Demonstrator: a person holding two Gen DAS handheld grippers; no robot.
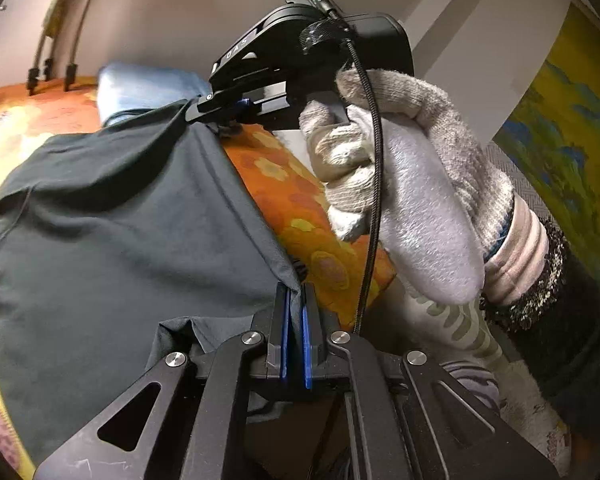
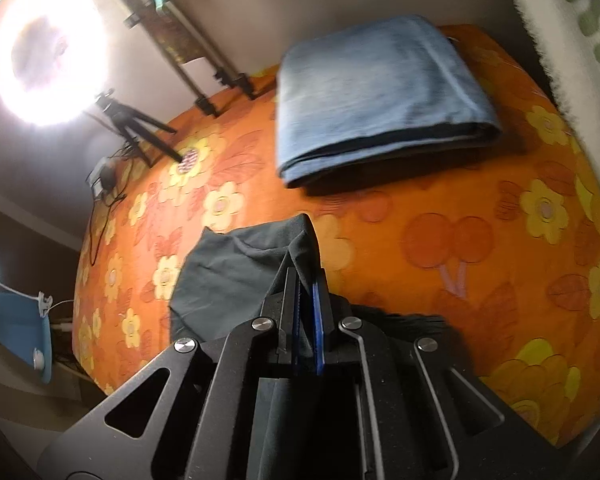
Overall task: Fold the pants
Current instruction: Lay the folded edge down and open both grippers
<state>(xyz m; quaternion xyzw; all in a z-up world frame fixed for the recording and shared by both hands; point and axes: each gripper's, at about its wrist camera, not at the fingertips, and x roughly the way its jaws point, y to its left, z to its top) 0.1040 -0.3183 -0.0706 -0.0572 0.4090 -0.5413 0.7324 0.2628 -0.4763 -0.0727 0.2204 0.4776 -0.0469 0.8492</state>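
Hanging between both tools, the dark grey pants (image 1: 120, 216) spread as a slack sheet above the orange flowered bedcover (image 2: 440, 248), which serves as the reference surface. The left gripper (image 1: 296, 300) is clamped on one edge of the fabric, its blue-lined jaws pressed together with cloth pinched between them. The right gripper (image 2: 306, 280) is likewise closed on another edge of the same garment, with the fabric bunched in front of its fingers. In the left wrist view a gloved hand (image 1: 412, 184) grips the right tool's handle, above the bedcover. Farther back on the bedcover lies a folded pair of light blue jeans (image 2: 384, 96), well apart from the held pants. Beyond the bedcover's far edge stand a lit ring light (image 2: 48, 52) and a small tripod (image 2: 136, 128).
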